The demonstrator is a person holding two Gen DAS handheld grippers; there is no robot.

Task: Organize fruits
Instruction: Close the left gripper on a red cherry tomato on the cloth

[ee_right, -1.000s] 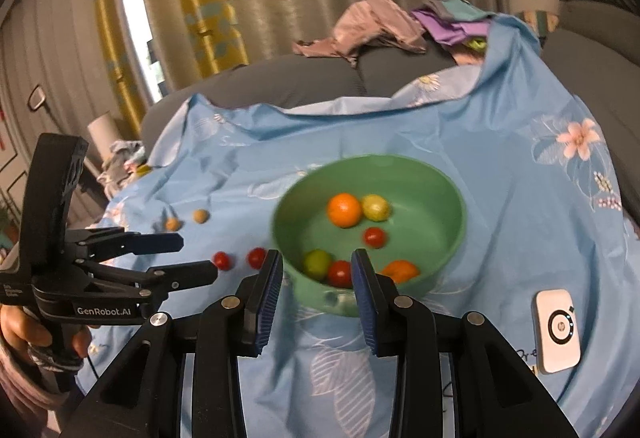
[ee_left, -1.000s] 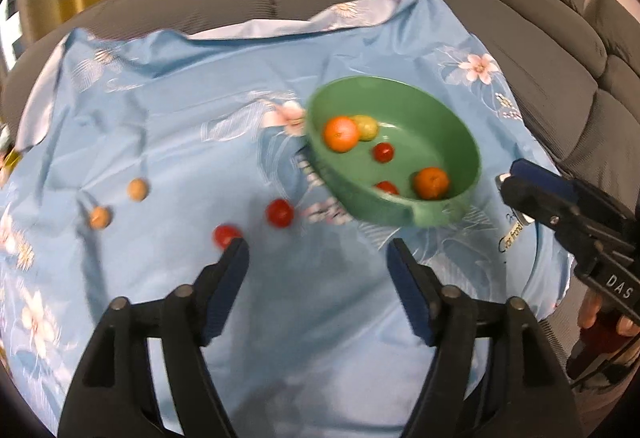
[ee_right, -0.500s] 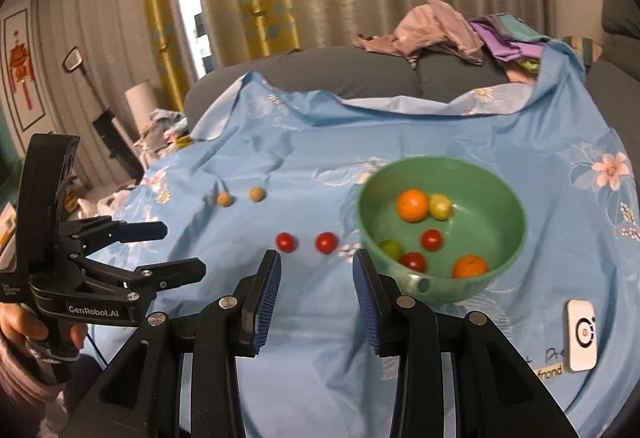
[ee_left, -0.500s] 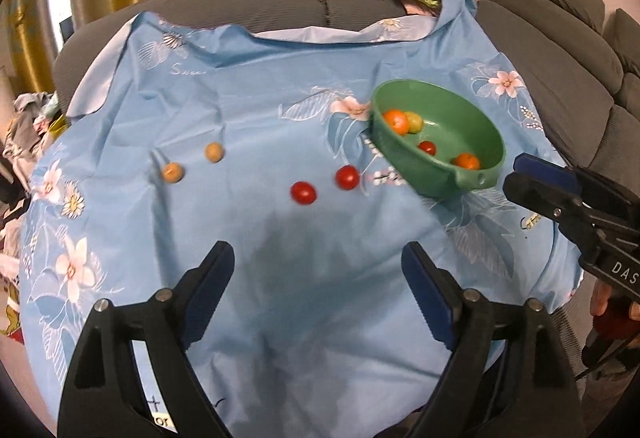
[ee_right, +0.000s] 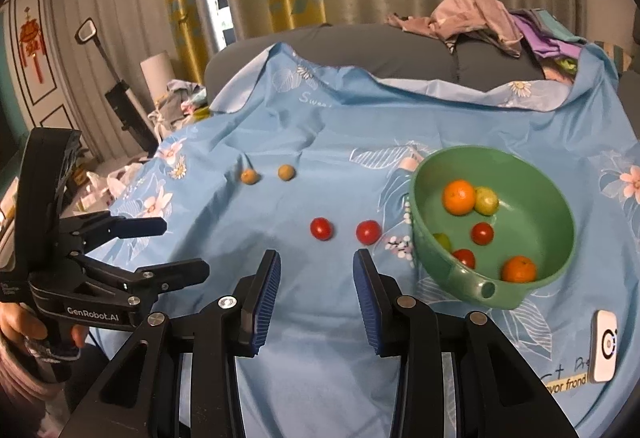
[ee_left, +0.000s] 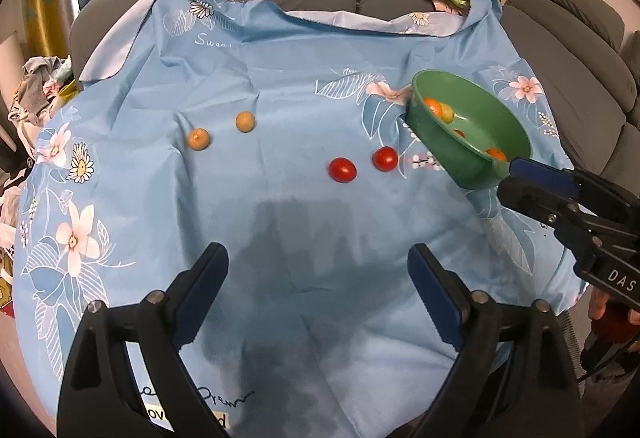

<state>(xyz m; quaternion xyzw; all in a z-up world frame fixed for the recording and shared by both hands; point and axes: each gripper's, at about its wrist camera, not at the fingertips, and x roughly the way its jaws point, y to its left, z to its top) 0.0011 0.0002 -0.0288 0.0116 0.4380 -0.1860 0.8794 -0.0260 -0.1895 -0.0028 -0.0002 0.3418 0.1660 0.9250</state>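
Observation:
A green bowl [ee_right: 560, 194] [ee_left: 480, 166] holds several fruits: oranges, red tomatoes, green ones. Two red tomatoes [ee_right: 321, 229] [ee_right: 368, 232] lie on the blue cloth left of the bowl; they also show in the left wrist view [ee_left: 343, 170] [ee_left: 385, 159]. Two tan fruits [ee_right: 249, 176] [ee_right: 286, 172] [ee_left: 199, 139] [ee_left: 245, 121] lie farther left. My right gripper [ee_right: 316, 278] is open and empty, just short of the tomatoes. My left gripper [ee_left: 318, 278] is open wide and empty, above bare cloth.
The blue floral cloth [ee_left: 280, 78] covers a grey sofa. A pile of clothes [ee_right: 488, 18] lies at the back. A small white device [ee_right: 604, 346] lies on the cloth at the front right. Clutter stands beyond the cloth's left edge.
Both grippers have pulled back and swung left from the bowl; the loose fruits now sit nearer the middle of both views. The right gripper's jaws have opened wider.

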